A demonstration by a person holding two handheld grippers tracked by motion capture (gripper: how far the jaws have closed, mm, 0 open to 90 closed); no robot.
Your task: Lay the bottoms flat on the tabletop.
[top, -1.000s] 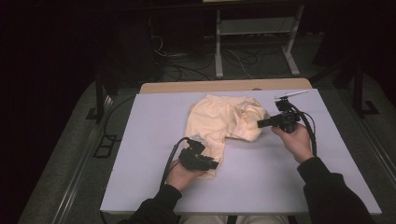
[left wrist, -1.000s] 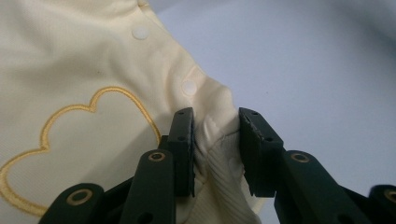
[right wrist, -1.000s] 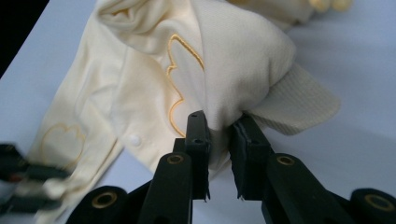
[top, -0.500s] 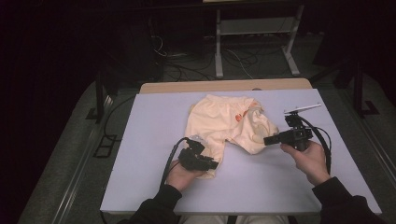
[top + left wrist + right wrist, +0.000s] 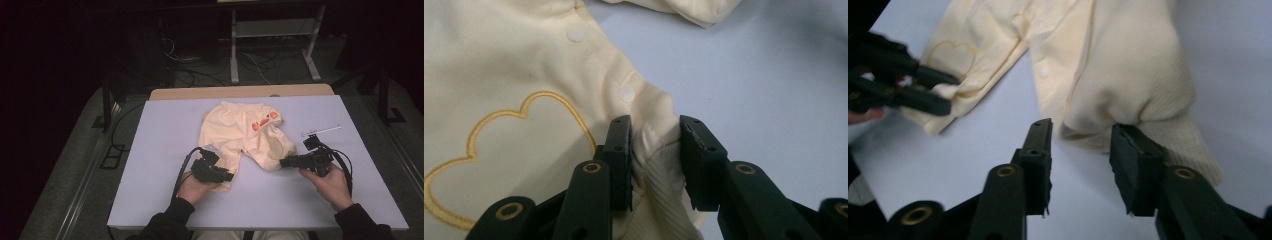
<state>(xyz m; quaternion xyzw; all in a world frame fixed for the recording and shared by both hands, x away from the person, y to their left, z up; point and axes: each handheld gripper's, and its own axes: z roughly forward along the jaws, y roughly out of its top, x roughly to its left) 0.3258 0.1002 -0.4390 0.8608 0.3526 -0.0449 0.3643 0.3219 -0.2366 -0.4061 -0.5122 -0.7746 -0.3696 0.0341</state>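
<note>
The left tongs (image 5: 227,176) pinch one leg cuff of the baby trousers (image 5: 240,132) near the desk's (image 5: 165,150) front edge. The right tongs (image 5: 1080,145) have just been opening, cuff let go. Next comes smoothing that leg flat, I'd judge.

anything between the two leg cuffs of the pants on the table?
Nothing: bare table separates the cuff pinched in the left gripper from the other cuff at the right gripper, whose jaws have just been opening. Right gripper view shows it.

- Left gripper (image 5: 227,176): held low in the left hand (image 5: 196,186), jaws pointing to the right of the high view and clamped on a bunched fabric cuff.
- Right gripper (image 5: 283,162): held in the right hand (image 5: 330,185), jaws pointing left, just opened, standing apart with nothing pressed between them.
- Both forearms enter from the bottom edge, dark-sleeved.
</note>
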